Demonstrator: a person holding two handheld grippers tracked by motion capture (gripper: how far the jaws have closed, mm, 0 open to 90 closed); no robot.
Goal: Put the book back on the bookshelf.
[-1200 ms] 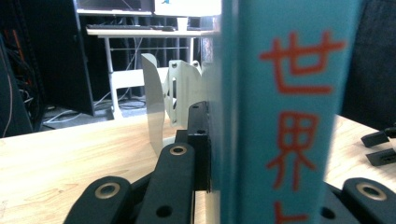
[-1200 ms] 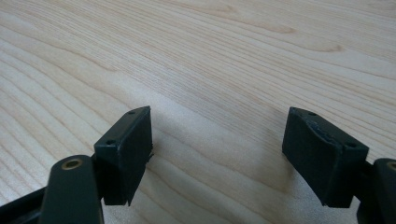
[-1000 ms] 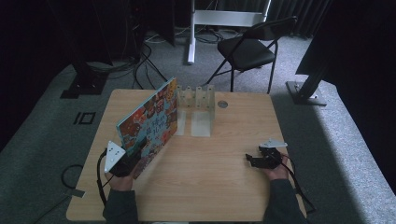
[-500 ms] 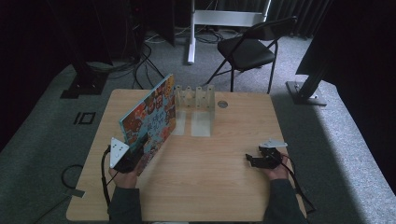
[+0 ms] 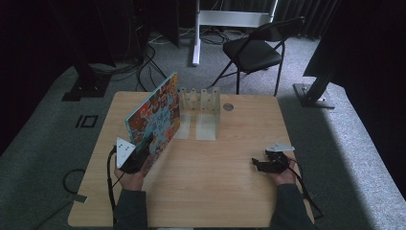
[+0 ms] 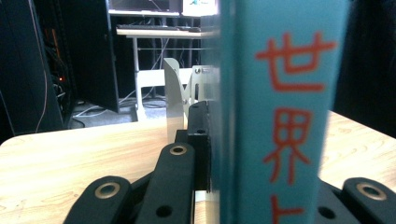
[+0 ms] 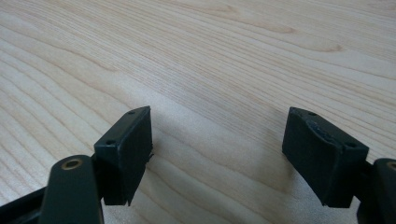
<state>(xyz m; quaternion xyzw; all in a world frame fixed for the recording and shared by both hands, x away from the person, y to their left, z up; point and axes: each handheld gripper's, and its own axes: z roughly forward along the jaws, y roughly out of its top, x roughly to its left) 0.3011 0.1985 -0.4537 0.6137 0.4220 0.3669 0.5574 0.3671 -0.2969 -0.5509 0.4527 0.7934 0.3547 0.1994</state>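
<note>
Nothing has shifted: left gripper (image 5: 136, 160) clamps the tilted book (image 5: 154, 116) (spine-on); right gripper (image 5: 268, 163) rests open.

Lab or recording studio: lone wooden table (image 5: 230, 191) on grey carpet (image 5: 335, 143), black curtains all round, cables across floor, folding chair (image 5: 256, 50), metal stand bases.

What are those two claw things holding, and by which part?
The left gripper clamps the picture book at its spine end. The right gripper holds nothing.
</note>
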